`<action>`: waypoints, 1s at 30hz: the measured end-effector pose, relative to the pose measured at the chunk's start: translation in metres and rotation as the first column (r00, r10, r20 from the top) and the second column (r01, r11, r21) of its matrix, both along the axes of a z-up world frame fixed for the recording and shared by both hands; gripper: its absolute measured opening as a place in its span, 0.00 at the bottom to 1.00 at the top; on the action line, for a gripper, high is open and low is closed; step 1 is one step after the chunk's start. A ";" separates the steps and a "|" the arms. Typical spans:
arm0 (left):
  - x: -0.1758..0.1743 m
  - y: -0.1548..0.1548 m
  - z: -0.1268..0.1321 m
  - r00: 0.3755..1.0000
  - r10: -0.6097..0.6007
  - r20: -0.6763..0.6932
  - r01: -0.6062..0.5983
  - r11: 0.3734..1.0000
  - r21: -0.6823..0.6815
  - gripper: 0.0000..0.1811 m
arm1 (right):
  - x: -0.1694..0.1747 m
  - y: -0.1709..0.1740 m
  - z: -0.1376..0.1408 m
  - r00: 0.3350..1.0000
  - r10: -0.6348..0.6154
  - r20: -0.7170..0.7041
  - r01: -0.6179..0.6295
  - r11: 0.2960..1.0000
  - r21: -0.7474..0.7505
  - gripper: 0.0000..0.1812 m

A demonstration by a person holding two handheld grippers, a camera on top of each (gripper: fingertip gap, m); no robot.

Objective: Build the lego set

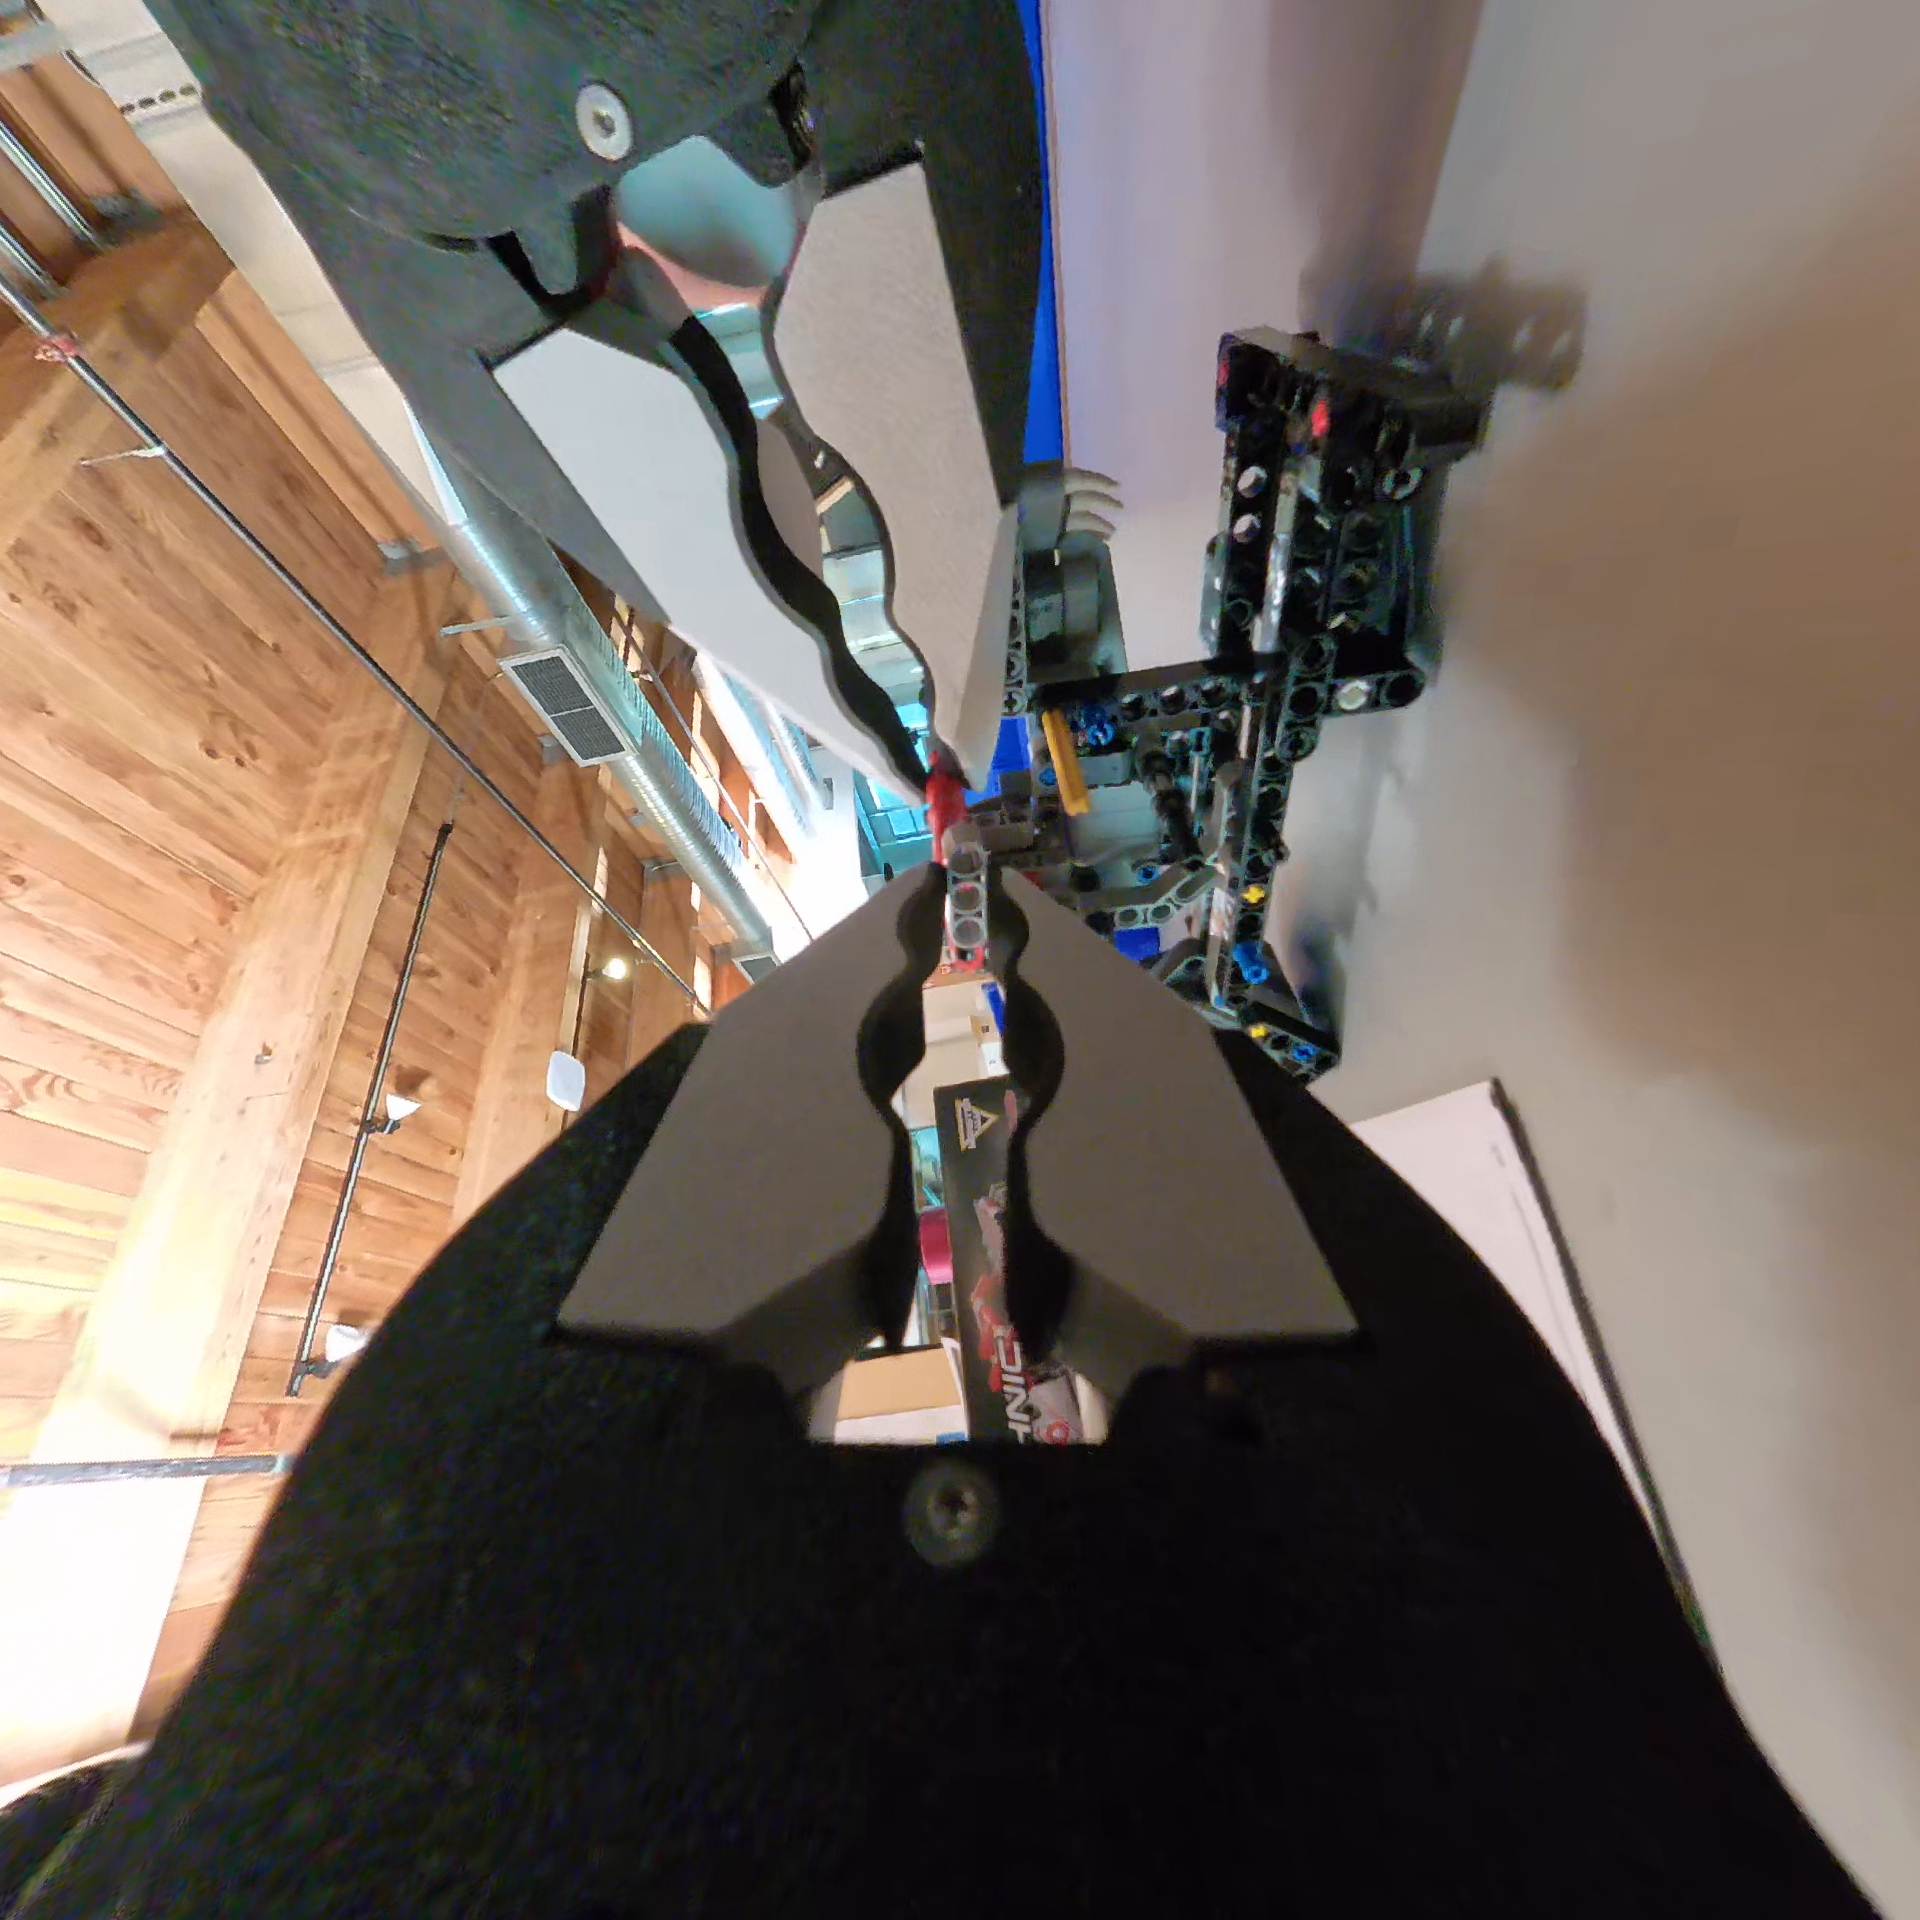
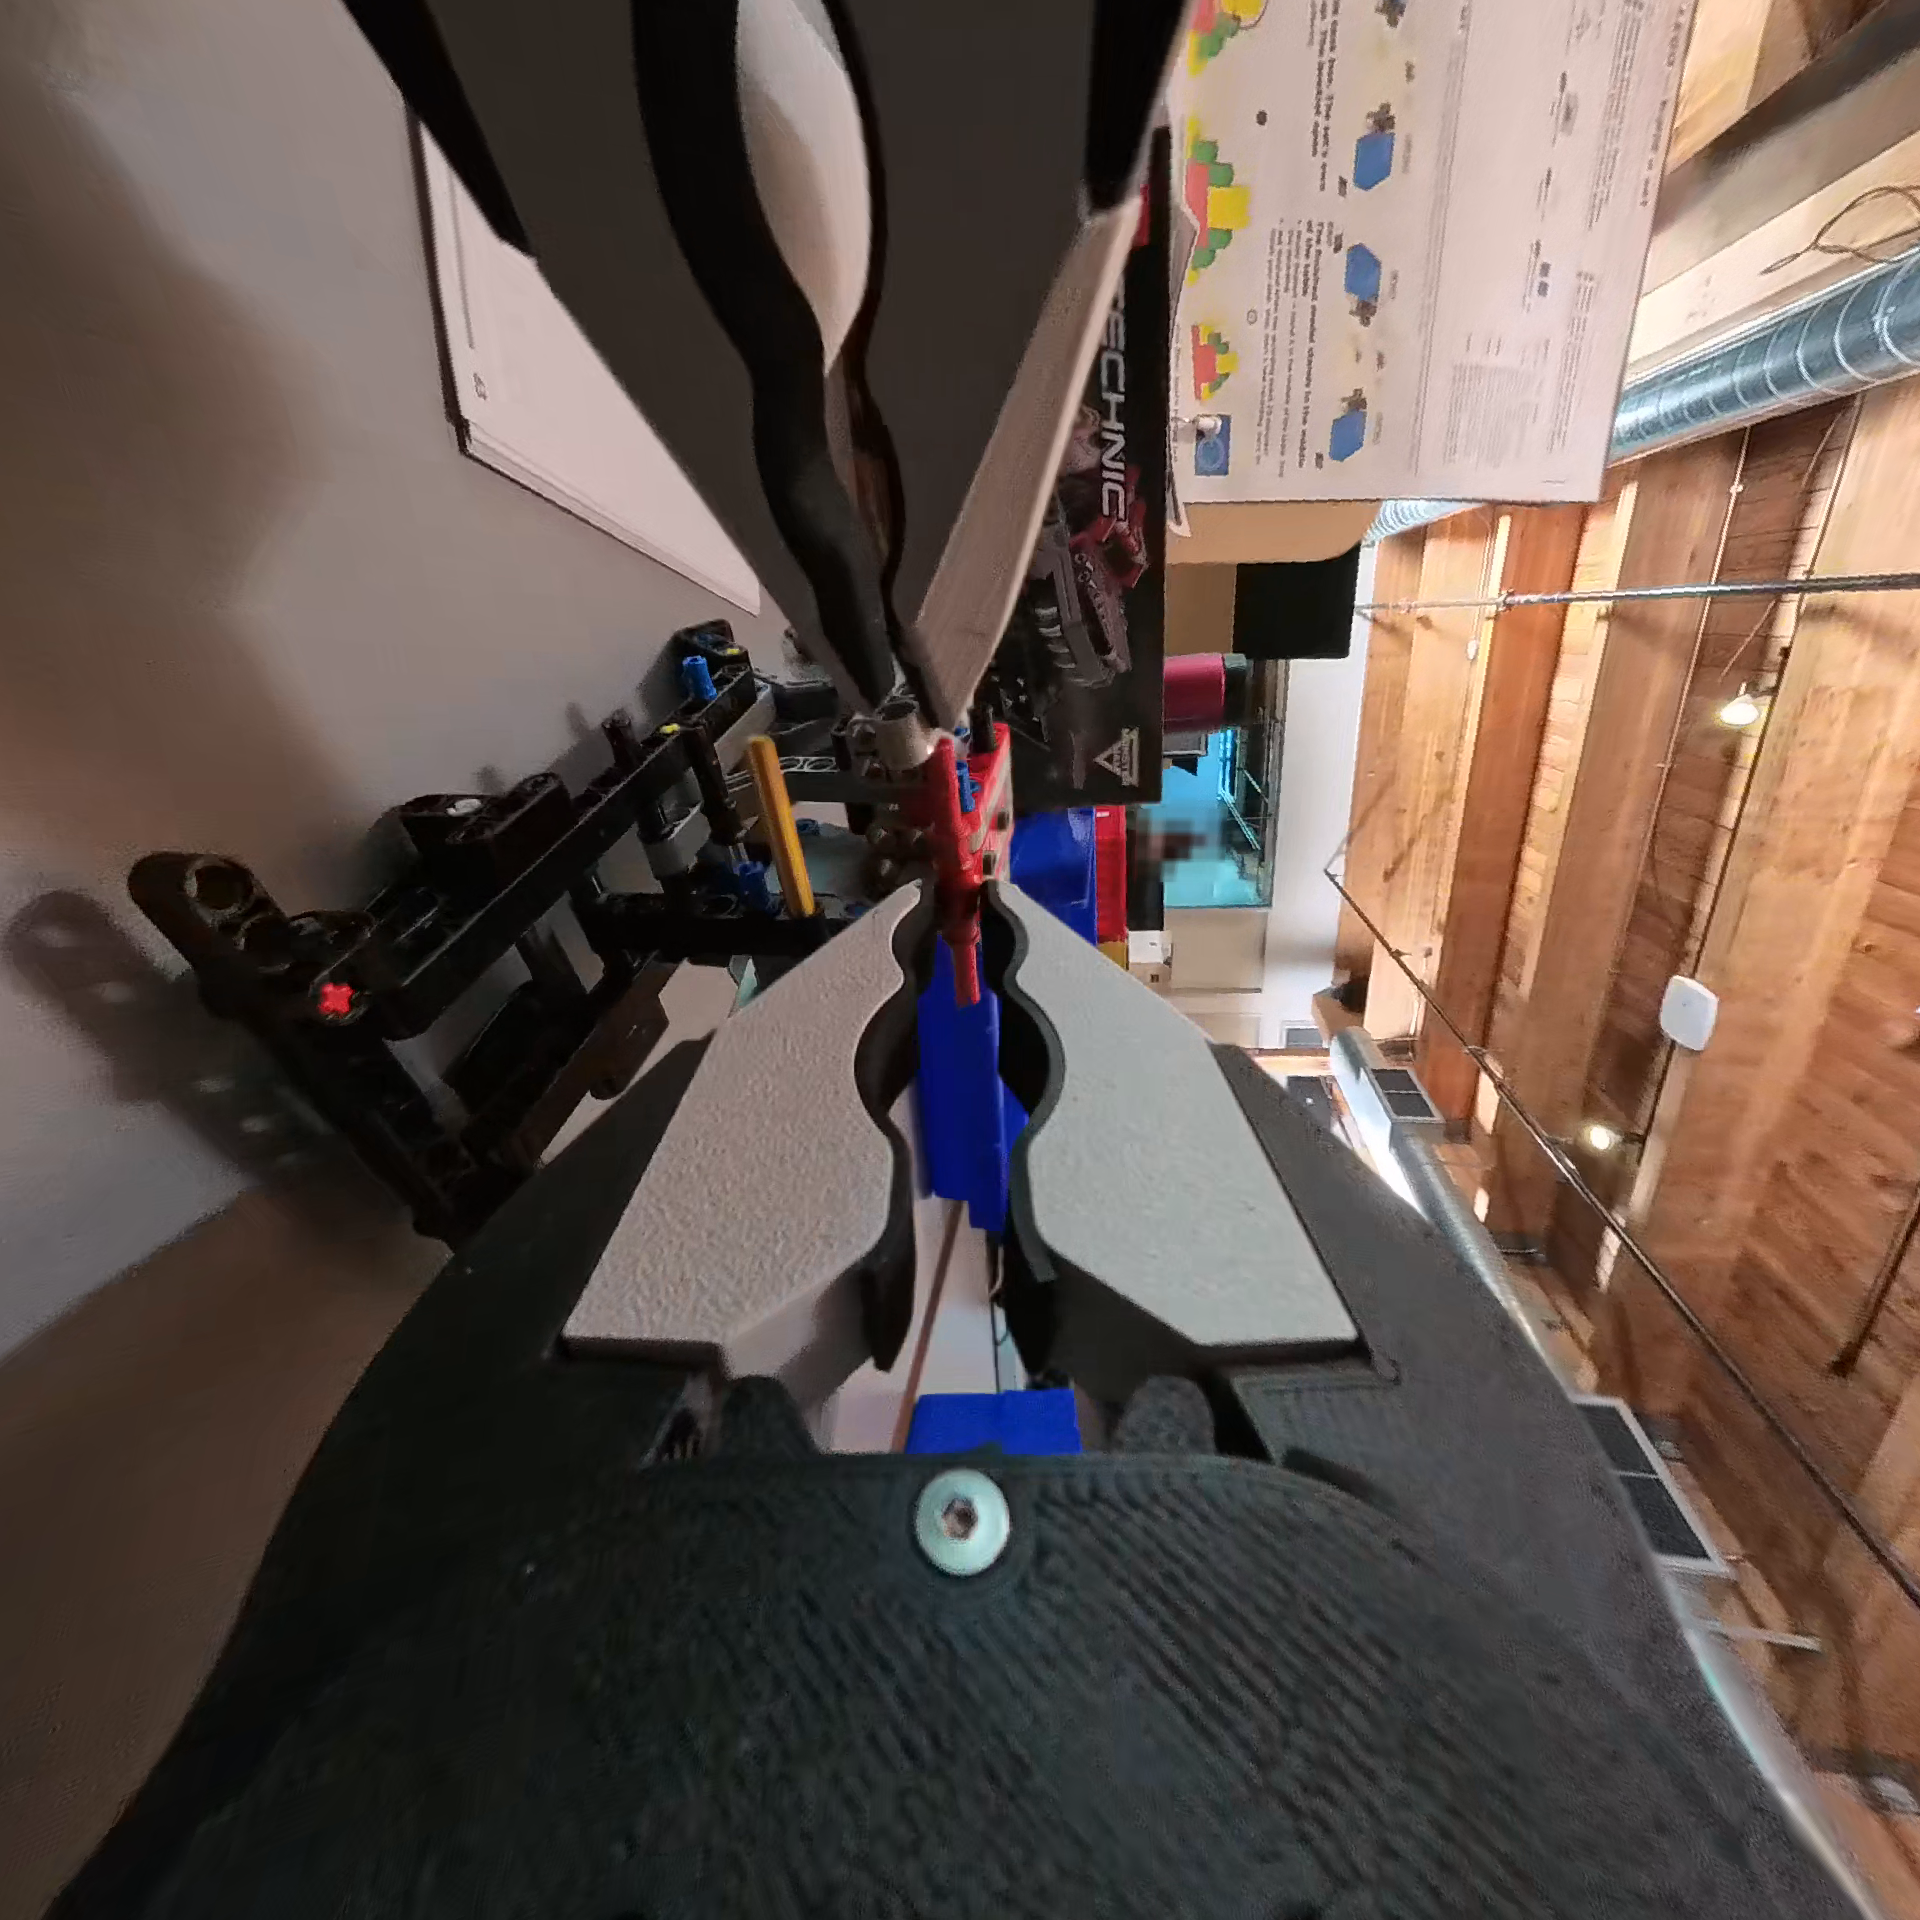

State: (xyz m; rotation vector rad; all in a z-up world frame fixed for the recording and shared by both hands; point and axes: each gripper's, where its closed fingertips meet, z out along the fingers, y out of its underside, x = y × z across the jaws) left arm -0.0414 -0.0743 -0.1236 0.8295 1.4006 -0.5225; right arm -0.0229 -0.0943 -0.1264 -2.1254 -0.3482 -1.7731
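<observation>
One pale tabletop (image 1: 1662, 935), timber-walled room (image 1: 156, 727), possibly ducting (image 2: 1766, 353) overhead

A pale tabletop (image 1: 1662, 831) carries the black lego assembly (image 1: 1309, 644) (beams studded with blue, red and yellow pins), a white booklet (image 1: 1475, 1247) lying nearby.

A small grey beam (image 1: 966, 902) with round holes is pinched between the dark fingertips of the left hand-held gripper (image 1: 964, 894), its far end meeting a red axle (image 2: 954, 831). The red axle, cross-shaped in section, is clamped at the tips of the right hand-held gripper (image 2: 958, 896). Just behind them stands the partly built model (image 1: 1283, 707), a black frame of holed beams with blue pins, a yellow axle (image 2: 779, 836) and a red cross-end, resting on the pale worktop (image 1: 1662, 831)
</observation>
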 end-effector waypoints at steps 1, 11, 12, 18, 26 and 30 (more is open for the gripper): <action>-0.001 0.002 0.001 1.000 -0.006 -0.010 0.006 1.000 -0.007 0.02 | 0.001 0.000 0.000 1.000 -0.006 0.004 0.006 1.000 -0.009 0.03; -0.005 0.006 0.002 0.995 -0.025 -0.096 0.024 1.000 -0.012 0.02 | 0.003 -0.002 0.000 0.999 -0.008 0.036 0.008 1.000 -0.017 0.03; -0.005 0.006 0.002 0.995 -0.029 -0.098 0.029 1.000 -0.008 0.02 | 0.003 -0.002 -0.001 0.999 -0.009 0.034 0.010 1.000 -0.013 0.03; -0.006 0.005 0.000 0.991 -0.027 -0.128 0.028 1.000 0.005 0.02 | 0.004 -0.002 -0.001 0.999 -0.023 0.023 0.023 1.000 0.004 0.03; -0.004 0.004 0.005 0.955 -0.071 -0.287 0.052 0.996 -0.074 0.02 | 0.005 -0.002 -0.001 0.999 -0.010 -0.031 0.011 0.999 0.047 0.03; -0.004 0.002 0.001 0.938 -0.079 -0.337 0.059 0.996 -0.072 0.02 | 0.006 -0.003 -0.001 0.999 -0.005 -0.049 0.008 0.998 0.068 0.03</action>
